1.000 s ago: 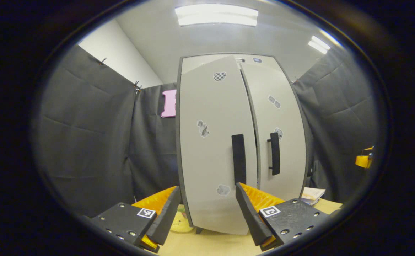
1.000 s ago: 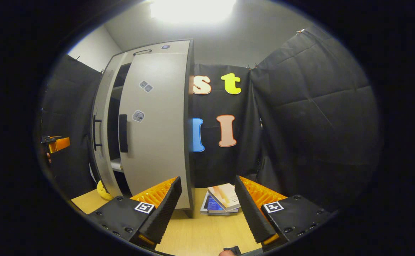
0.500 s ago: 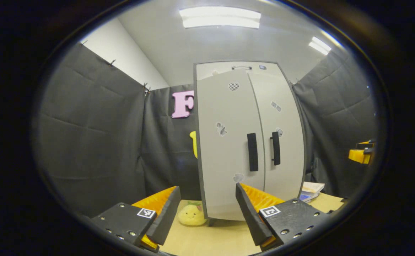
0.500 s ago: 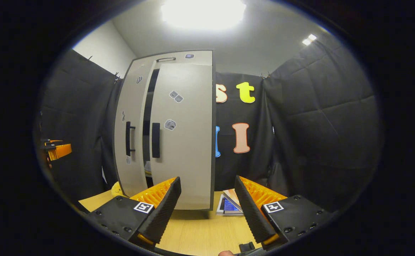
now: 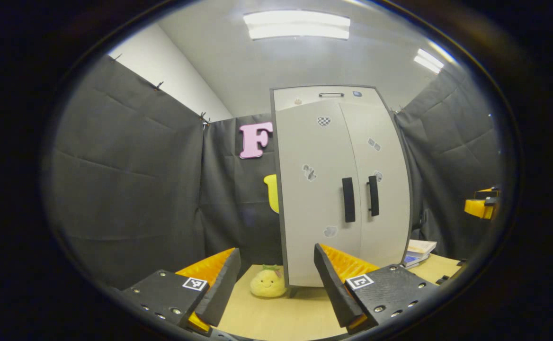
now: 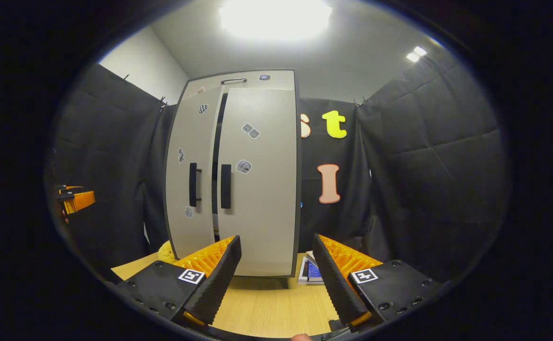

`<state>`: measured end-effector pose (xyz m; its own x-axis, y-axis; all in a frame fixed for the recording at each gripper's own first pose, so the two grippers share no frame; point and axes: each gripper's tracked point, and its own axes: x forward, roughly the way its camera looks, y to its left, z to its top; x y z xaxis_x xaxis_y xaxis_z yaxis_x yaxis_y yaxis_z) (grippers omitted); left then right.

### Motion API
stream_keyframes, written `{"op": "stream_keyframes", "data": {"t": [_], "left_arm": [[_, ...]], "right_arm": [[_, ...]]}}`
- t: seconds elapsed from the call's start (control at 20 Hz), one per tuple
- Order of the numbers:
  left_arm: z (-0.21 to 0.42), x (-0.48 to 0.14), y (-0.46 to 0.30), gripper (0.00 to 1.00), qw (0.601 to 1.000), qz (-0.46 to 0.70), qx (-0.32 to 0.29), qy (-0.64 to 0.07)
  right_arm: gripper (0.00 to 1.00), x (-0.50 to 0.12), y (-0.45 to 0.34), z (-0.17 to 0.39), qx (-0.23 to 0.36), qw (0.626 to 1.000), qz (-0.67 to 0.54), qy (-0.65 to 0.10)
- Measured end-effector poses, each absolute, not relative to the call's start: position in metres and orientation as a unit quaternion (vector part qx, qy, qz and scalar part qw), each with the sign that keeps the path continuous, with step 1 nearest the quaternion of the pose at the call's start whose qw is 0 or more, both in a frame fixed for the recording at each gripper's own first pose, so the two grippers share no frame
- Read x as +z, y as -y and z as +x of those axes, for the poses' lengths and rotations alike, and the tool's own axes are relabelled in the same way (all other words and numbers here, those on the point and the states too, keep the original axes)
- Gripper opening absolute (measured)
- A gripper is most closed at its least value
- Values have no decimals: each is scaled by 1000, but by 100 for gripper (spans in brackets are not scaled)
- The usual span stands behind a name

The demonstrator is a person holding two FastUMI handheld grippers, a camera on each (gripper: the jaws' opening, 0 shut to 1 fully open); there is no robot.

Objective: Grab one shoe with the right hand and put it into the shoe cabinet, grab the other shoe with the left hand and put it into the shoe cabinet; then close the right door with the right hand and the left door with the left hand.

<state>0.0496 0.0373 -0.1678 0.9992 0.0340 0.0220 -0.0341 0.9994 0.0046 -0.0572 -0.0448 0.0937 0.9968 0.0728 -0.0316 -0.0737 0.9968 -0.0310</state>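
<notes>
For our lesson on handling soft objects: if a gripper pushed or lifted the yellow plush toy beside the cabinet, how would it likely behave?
The plush toy looks soft and rounded, so it would probably squash under the fingers rather than resist. It seems light, likely sliding or tumbling on the smooth wooden table if pushed. Fragility seems unlikely.

From the left gripper view we look forward along the left gripper (image 5: 275, 284), low over the table (image 5: 281, 322), at the cabinet (image 5: 343, 189) from its left front, well back. From the right gripper view we look along the right gripper (image 6: 276, 279), facing the cabinet (image 6: 238, 175) from its right front, equally far. We share the cabinet front, both handles and the plush (image 5: 268, 284) (image 6: 165, 253); each view catches the other gripper at its edge.
</notes>
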Motion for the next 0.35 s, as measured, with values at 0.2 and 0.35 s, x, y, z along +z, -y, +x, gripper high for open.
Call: {"op": "stream_keyframes", "data": {"t": [0.2,0.35], "left_arm": [[53,-164,-31,89,1000,-2,10,14],[51,-166,-31,90,1000,0,7,15]], "right_arm": [[96,101,45,-58,33,999,-14,-8],[96,102,43,-55,32,999,-12,-6]]}}
